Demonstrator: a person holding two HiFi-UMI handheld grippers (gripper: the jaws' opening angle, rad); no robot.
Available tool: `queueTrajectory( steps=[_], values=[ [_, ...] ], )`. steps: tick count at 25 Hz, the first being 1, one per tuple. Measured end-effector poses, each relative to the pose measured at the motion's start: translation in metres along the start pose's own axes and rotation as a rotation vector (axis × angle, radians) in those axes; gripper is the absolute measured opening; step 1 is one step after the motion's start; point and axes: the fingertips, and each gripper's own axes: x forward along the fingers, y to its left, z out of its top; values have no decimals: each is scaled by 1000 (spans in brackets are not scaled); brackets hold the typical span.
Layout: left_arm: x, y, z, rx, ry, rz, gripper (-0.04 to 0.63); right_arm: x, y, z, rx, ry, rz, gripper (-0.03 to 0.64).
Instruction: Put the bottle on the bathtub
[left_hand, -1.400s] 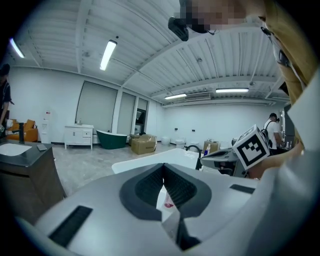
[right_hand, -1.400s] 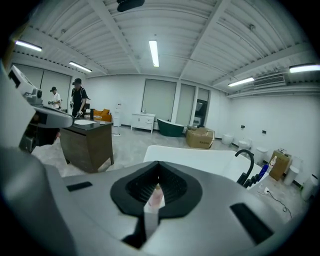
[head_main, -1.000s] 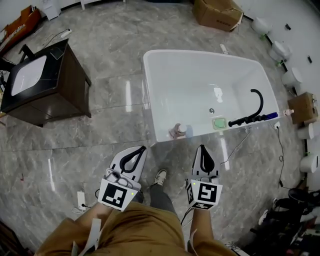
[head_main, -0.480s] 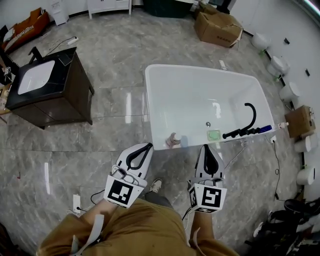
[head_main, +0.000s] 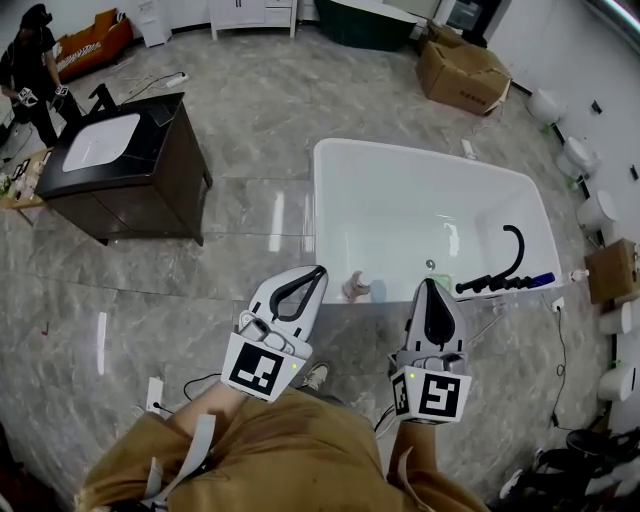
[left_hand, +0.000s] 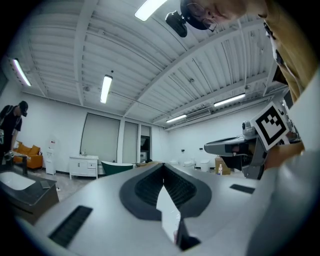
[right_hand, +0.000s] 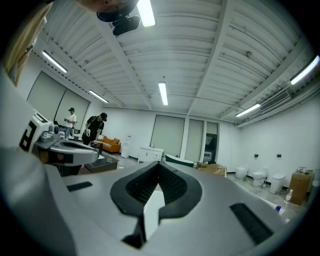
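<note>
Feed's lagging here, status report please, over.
Left gripper shut, empty. Right gripper shut, empty. Bottle on bathtub near rim. Nothing in the way.

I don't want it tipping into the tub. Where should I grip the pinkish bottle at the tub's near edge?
Take the bottle by its body, probably from the floor side over the bathtub rim: it sits at that near edge, ahead of the shut left gripper. Its exact pose is too small to tell.
</note>
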Motion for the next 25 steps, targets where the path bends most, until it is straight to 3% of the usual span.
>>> queueTrajectory(
  steps=[13,25],
  values=[
    [11,-27,32,52,-77,13,8,-15,-10,38,-26,-119,40,3],
    [0,-30,26,50,-23,44,8,-42,-44,61,7,-204,4,3]
  ],
)
